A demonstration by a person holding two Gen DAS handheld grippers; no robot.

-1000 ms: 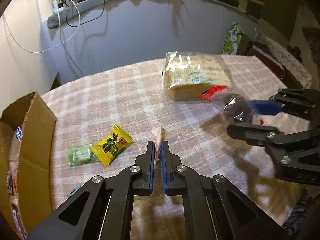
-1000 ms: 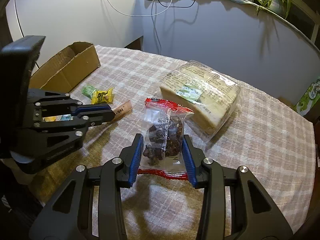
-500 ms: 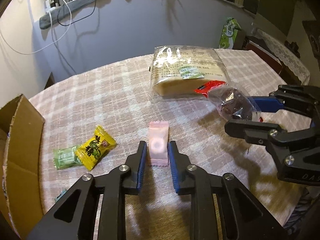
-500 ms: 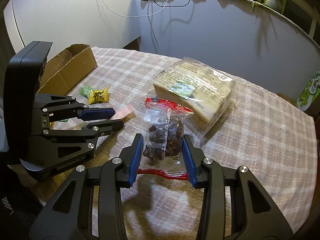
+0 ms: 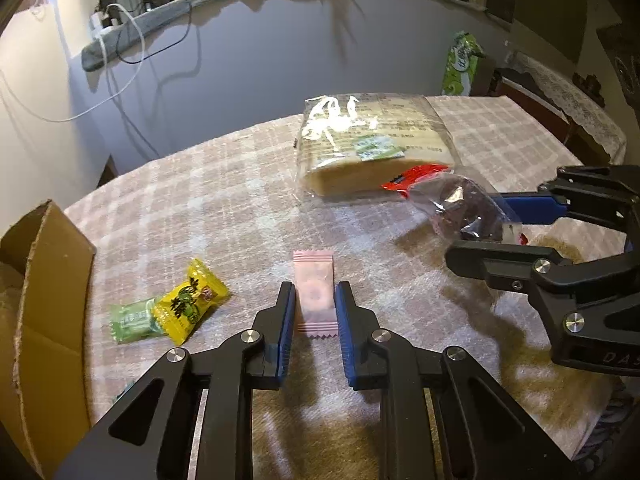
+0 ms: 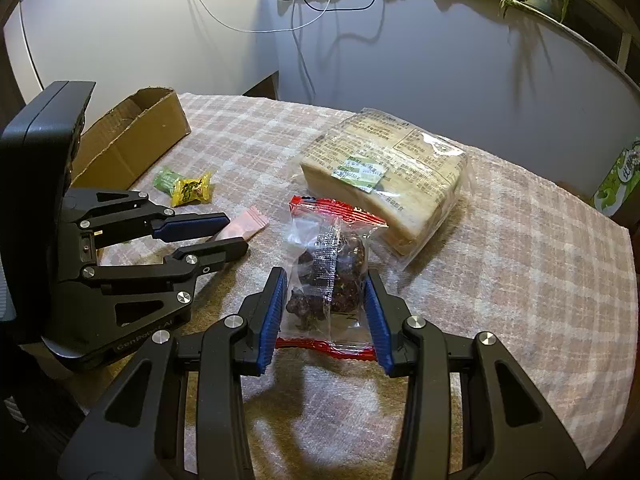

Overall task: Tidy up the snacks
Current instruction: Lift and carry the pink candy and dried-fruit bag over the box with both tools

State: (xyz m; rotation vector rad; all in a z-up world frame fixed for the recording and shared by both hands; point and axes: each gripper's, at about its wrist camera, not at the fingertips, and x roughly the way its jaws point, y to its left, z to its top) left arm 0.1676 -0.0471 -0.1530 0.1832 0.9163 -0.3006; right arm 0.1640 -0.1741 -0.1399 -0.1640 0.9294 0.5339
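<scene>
Between your left gripper's (image 5: 315,307) blue pads lies the pink sachet (image 5: 314,295), flat on the checked tablecloth (image 5: 224,216). The jaws are closing on it, one pad along each long edge. Whether the pads already press on the wrapper cannot be told from the left wrist view, but the narrow gap suggests a light pinch. Gripping across the short width is likely chosen because the sachet is thin and would slip from an end-on hold.

Your right gripper (image 6: 326,312) pinches the clear packet of dark snacks (image 6: 328,280) by its sides. The packet stands up between the pads with its red top seal pointing away from you, clear of the cloth. Held this way, it stays out of the left gripper's working area.

The cardboard box (image 5: 36,320) sits at the far left edge of the table, open at the top. Judged from the task, it is the likely destination for the snacks. A yellow candy (image 5: 192,300) and a green candy (image 5: 134,318) lie touching each other just beside the box, not yet collected. The wrapped loaf of bread (image 5: 372,144) rests further back, behind the packet.
</scene>
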